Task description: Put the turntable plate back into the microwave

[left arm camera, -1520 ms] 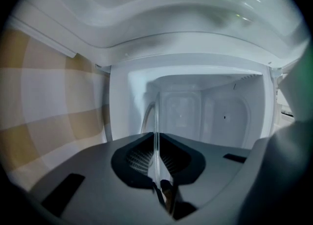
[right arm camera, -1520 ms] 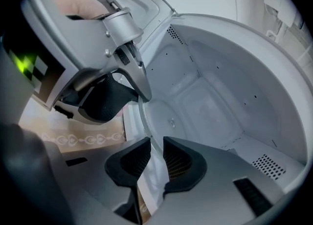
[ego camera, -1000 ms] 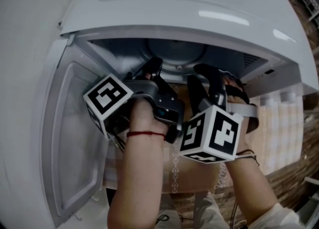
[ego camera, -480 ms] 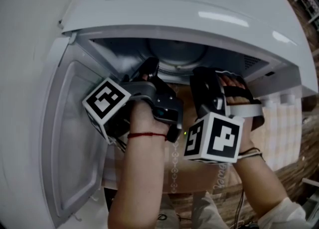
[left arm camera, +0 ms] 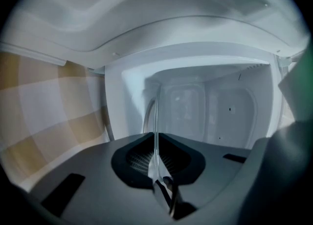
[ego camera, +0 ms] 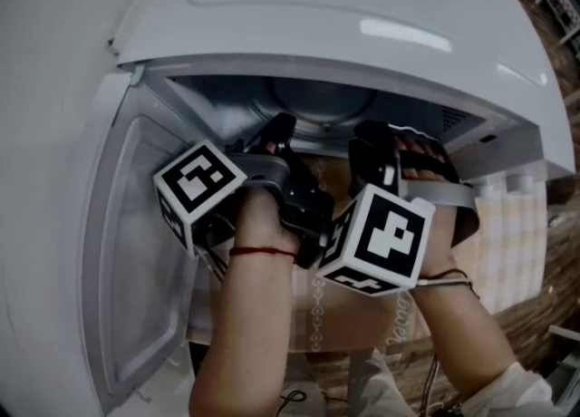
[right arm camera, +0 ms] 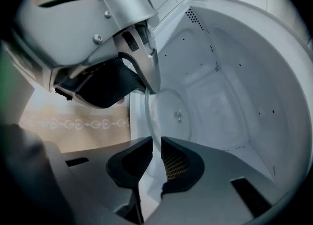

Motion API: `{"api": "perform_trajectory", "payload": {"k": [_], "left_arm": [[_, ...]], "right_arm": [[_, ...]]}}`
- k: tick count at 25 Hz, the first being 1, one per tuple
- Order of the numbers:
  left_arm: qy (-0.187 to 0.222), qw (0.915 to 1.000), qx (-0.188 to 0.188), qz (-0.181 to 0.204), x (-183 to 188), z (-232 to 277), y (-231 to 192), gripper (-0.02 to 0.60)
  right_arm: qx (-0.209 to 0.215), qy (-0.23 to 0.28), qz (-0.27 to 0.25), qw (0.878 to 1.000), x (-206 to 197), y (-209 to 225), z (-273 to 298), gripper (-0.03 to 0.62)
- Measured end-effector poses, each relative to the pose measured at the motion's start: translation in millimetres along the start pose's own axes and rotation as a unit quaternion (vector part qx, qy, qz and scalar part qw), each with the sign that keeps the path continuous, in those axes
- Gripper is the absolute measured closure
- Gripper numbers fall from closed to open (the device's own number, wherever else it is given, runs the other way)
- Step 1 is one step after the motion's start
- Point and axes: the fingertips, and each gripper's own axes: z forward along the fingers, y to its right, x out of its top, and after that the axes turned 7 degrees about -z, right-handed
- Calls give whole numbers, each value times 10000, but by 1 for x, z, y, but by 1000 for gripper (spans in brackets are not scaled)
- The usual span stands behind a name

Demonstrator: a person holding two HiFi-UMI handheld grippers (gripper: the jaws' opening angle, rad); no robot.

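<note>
Microwave (ego camera: 362,16) stands open. Turntable plate (right arm camera: 168,104) hangs in the cavity mouth, not yet seated. Left tool (left arm camera: 156,158) is clamped on its rim. Right tool (right arm camera: 155,158) has just been closing and now pinches the rim too, so it is likely ready to lower.
</note>
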Motion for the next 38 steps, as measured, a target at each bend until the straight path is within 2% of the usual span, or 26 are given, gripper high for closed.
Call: {"api": "perform_trajectory", "payload": {"k": [4,12,16,19,24,32,38], "left_arm": [[-131,9996,207,104,-1,3,1,554],[-239,9982,442,335,-3,2,1,552],[-294,9976,357,518,-2,-5,6,460],[-340,9964,397,666,-3,-6,7,453],[-393,9970,356,564,-6,-9,5,453],[-351,9970,467,503,-5,-9,2,454],[-223,9984,422,313,-3,-17,2,445]], "right_arm": [[145,-105,25,9998,0,-1,1,522],[179,-117,-71,9997,0,-2,2,522],[248,-70,-52,9997,3,-6,4,522],[223,-57,-11,9997,3,-6,4,522],[264,-142,-212,9993,0,-9,7,522],[275,-128,-184,9994,0,-10,8,520],[429,-133,-213,9988,0,-12,9,522]]}}
